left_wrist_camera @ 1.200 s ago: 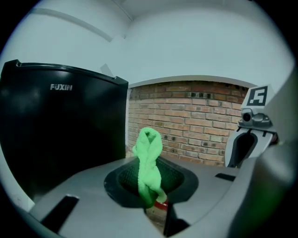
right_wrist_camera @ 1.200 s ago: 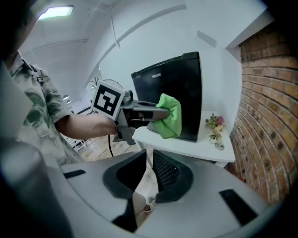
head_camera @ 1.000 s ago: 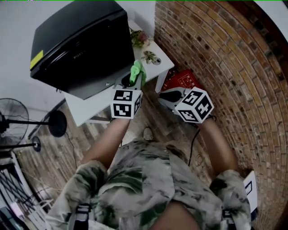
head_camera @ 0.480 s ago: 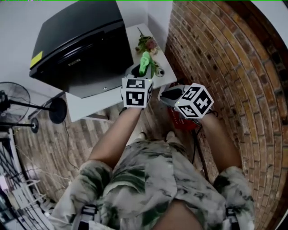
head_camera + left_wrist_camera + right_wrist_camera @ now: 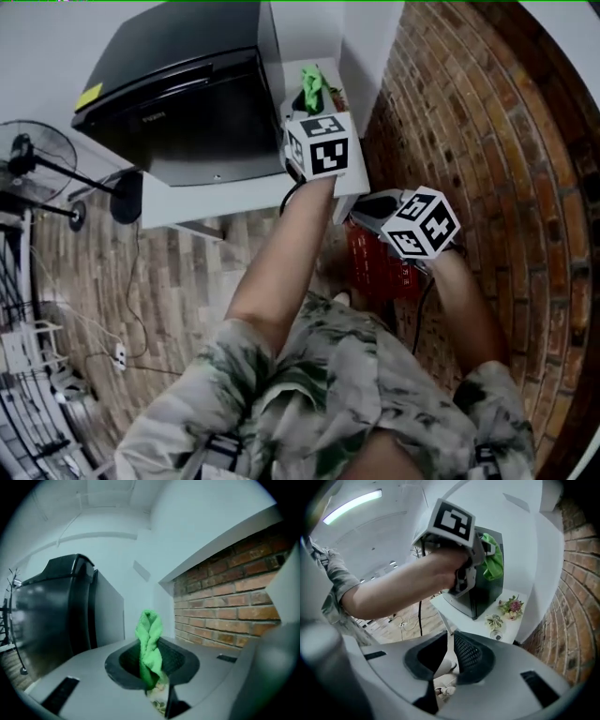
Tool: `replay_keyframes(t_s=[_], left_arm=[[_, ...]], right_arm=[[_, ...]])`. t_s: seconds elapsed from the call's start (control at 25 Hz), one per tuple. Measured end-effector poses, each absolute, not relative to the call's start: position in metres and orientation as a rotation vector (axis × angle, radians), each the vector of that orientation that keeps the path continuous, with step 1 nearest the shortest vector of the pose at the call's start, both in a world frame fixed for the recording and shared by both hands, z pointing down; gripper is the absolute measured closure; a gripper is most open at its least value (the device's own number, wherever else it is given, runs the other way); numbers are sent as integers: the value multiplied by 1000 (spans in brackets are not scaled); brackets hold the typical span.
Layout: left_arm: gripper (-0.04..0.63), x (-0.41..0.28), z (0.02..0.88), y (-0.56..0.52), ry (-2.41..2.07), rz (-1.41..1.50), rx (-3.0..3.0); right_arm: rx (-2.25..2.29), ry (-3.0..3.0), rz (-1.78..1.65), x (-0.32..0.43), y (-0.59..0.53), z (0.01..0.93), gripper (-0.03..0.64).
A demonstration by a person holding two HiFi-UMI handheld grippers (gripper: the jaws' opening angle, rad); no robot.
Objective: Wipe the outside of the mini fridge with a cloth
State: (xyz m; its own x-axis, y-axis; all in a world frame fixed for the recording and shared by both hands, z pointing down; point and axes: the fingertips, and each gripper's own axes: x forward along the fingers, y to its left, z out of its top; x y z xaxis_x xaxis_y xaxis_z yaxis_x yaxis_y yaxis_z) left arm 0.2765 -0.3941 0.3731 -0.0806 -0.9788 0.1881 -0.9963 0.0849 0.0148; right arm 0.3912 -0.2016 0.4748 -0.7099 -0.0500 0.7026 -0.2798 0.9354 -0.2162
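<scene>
Left gripper (image 5: 150, 670) clamps the green cloth (image 5: 149, 637), right gripper (image 5: 449, 660) sits slightly ajar and empty. Wiping the mini fridge (image 5: 178, 103) side could topple the flowers (image 5: 510, 606).

Head view looks down; all share mini fridge (image 5: 178, 98).

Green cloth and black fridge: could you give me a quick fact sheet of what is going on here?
Cloth: green cloth, pinched in the left gripper
Cloth position: raised beside the black mini fridge, not visibly touching it
Other tool: right gripper, jaws slightly apart, nothing between them
Fridge stands on: white table
Also on table: small flowers
Backdrop: brick wall
</scene>
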Motion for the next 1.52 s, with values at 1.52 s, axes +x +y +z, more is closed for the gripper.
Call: replay_keyframes(t_s=[1.52], left_arm=[[517, 185, 467, -525, -2438, 322, 1426]], right_arm=[[252, -2328, 466, 411, -301, 480, 557]])
